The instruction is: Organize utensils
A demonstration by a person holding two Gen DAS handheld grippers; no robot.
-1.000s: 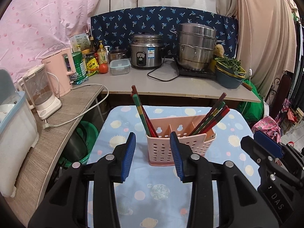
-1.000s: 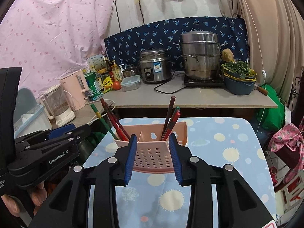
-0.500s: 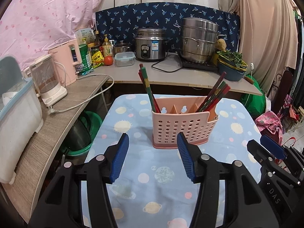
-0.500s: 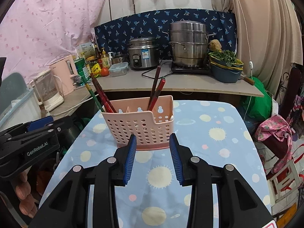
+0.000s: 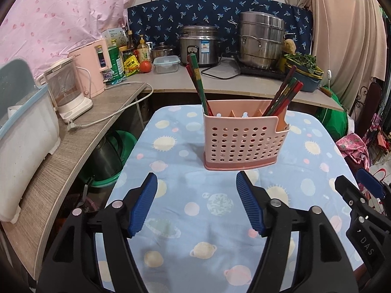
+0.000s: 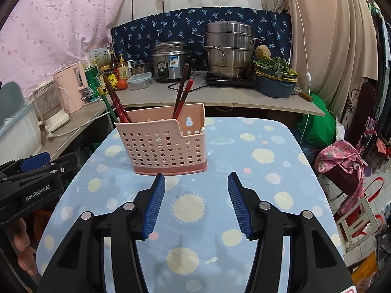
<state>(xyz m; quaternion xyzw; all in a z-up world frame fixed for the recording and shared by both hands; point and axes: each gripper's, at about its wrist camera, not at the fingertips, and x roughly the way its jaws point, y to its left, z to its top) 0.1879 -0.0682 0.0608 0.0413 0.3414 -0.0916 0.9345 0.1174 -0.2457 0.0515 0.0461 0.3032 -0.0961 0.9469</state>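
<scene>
A pink perforated utensil holder stands upright on the blue planet-print tablecloth; it also shows in the right wrist view. Red and green chopsticks lean in its left compartment, and more chopsticks lean in its right one. My left gripper is open and empty, short of the holder. My right gripper is open and empty, also in front of the holder, a little to its right.
A counter behind holds a rice cooker, a steel steamer pot, a bowl of greens, bottles and a tomato. A kettle and a white bin stand on the left shelf. The table's edges drop off left and right.
Both grippers have pulled back from the holder and their jaws have opened wider. The holder with its chopsticks stays on the table.
</scene>
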